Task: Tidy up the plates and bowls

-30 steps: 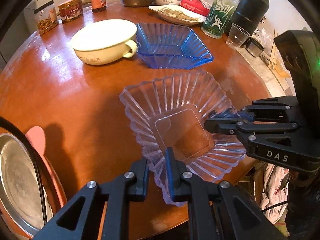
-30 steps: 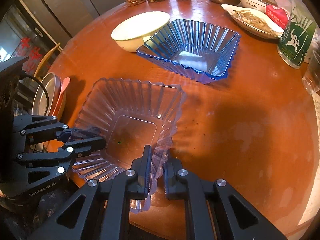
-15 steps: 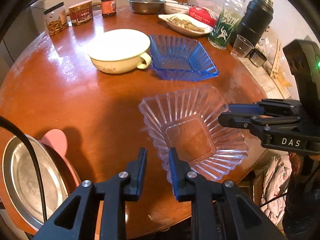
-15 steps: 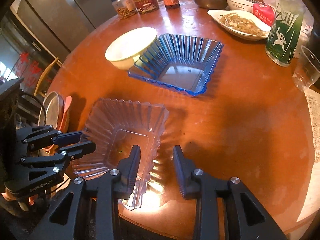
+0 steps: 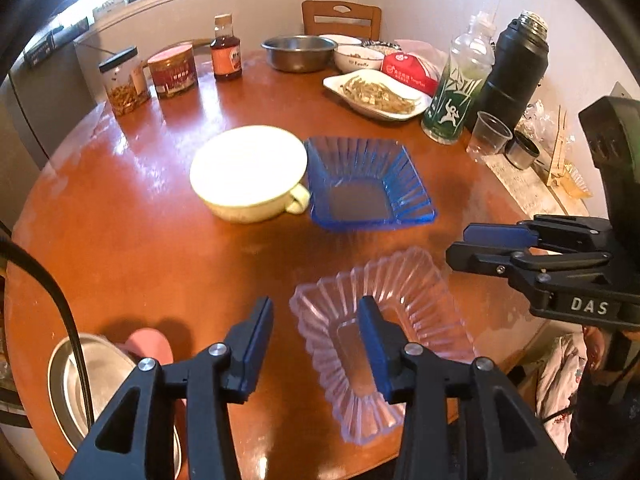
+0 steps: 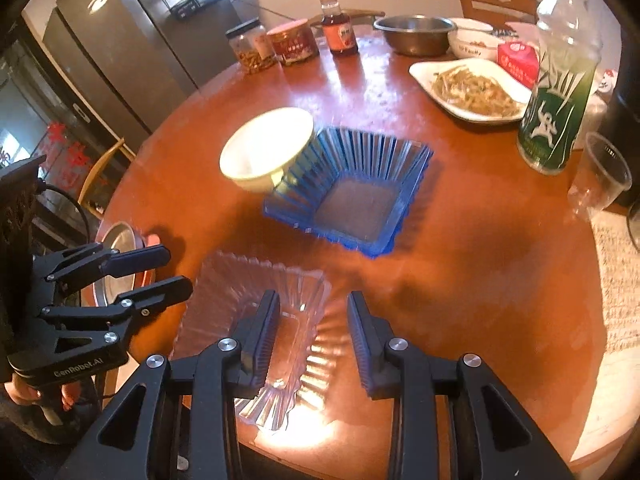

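Clear ribbed dish lies free at the near edge of the desk, both grippers spread apart above it

The clear dish [image 5: 384, 344] sits just ahead of and below the left gripper [image 5: 316, 344] and the right gripper [image 6: 314, 336] — neither clamps anything, and the left looks slightly nearer. Its long axis runs roughly away from the cameras toward the blue dish [image 5: 366, 184], which stands well apart toward the desk's [image 5: 120, 240] middle, touching or just beside the cream bowl [image 5: 248, 172]. A likely next move is nesting clear into blue — the path between looks open. The metal plate [image 5: 92, 376] sits at the left edge.
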Demonstrator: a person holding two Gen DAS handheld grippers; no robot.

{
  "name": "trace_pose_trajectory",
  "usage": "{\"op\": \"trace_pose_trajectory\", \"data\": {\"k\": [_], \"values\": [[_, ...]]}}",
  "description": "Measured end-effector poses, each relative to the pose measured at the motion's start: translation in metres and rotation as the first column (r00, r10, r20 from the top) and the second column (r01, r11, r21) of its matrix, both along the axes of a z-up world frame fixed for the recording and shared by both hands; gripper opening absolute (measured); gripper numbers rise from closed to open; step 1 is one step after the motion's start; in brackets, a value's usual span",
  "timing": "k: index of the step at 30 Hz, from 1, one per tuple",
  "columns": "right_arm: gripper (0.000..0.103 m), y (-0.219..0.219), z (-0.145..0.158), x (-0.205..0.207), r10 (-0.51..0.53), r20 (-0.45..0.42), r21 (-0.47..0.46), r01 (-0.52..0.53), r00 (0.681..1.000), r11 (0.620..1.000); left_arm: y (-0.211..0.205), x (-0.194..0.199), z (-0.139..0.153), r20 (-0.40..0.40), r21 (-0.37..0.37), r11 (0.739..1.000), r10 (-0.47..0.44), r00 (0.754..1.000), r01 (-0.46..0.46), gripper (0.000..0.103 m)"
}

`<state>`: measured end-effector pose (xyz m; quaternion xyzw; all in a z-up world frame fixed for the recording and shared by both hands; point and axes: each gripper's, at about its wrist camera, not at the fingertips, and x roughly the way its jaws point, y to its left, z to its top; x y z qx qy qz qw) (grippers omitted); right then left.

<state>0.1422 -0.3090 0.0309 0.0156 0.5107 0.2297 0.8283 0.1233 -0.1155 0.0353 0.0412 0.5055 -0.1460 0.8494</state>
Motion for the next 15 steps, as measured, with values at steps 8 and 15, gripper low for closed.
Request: {"op": "trace_pose_trajectory", "data": {"k": [8, 15], "values": [[0.046, -0.010, 0.017, 0.018, -0.028, 0.041, 0.011, 0.028, 0.999, 1.000, -0.008, 0.028, 0.001, -0.003, 0.006, 1.000, 0.027, 1.000, -0.027, 0.047], [0.048, -0.025, 0.008, 0.050, -0.083, 0.009, 0.007, 0.082, 0.997, 0.997, -0.004, 0.068, -0.004, -0.046, -0.029, 0.996, 0.085, 0.995, -0.086, 0.047]]}}
